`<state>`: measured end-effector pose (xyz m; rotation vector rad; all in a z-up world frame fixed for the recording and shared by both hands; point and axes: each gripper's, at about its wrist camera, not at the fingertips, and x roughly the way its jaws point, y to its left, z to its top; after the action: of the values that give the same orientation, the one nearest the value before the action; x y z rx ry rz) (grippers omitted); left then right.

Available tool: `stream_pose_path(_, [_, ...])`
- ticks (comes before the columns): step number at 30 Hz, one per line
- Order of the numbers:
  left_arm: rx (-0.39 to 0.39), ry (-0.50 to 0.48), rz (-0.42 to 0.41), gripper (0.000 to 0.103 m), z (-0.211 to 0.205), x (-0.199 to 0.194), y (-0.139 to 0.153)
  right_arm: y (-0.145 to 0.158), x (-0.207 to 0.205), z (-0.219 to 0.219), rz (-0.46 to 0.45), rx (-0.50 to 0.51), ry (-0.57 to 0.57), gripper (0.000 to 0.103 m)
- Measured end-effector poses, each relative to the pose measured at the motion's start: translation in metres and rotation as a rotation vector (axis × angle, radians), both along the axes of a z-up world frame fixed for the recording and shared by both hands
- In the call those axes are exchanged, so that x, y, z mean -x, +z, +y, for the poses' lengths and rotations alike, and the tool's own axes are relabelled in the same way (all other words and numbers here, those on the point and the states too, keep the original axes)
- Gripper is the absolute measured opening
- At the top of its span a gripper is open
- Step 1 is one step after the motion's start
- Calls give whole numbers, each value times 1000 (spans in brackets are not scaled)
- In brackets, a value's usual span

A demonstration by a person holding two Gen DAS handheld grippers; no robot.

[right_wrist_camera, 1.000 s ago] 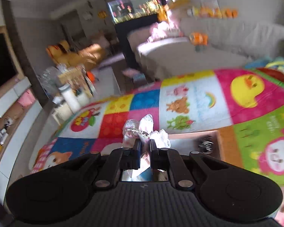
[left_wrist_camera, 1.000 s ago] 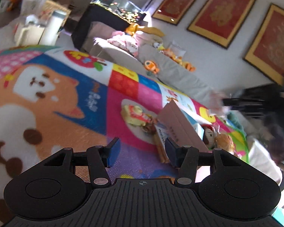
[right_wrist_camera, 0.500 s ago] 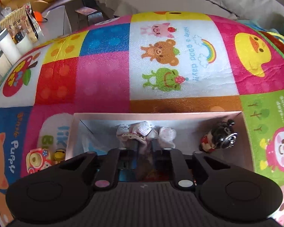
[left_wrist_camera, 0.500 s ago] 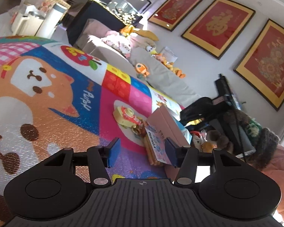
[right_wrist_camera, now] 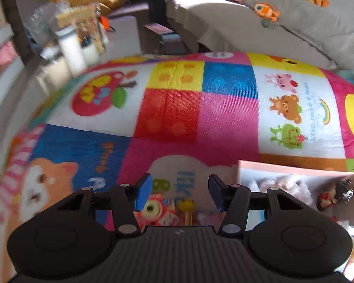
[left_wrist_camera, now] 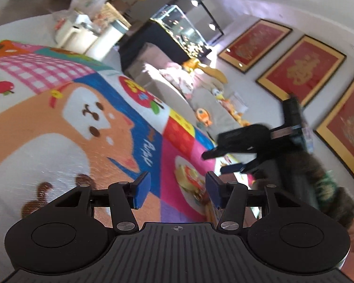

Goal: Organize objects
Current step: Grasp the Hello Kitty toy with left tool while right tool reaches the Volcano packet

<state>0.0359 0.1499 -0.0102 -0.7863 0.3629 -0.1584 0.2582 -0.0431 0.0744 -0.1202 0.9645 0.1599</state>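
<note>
toy camera (right_wrist_camera: 153, 208) lies on the play mat (right_wrist_camera: 200, 118), left of the box (right_wrist_camera: 295, 167).

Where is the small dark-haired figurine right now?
In the right wrist view, the figurine lies at the right end of the pink box, beside the pale bundle.

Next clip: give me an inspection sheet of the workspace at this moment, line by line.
Surface: colourful play mat on the floor.
Job's things: pink box holding a white bundle and a small figurine; toy camera on the mat beside the box.
Clutter: bottles and bags past the mat's edge.
Grippers: left gripper open, empty; right gripper open, empty, above the toy camera.
Cables: nothing seen.
Surroundings: sofa with plush toys, fish tank, framed pictures.
</note>
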Motion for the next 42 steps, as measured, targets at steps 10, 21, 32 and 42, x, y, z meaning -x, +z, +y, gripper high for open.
stream_pose_path(10, [21,46,-8,56,10,2,0,-36,12,17,111,36,127,34])
stream_pose_path(21, [4,58,-7,56,10,4,1,-32,158,-33,231,-181,313,34])
stream_pose_path(32, [-188,-125,48,56,-34,26,30,-10,229,-99,-108,-161,286,59])
stream_pose_path(42, [-629,-464,85,55,-119,69,55,-38,226,-116,-88,-253,264,42])
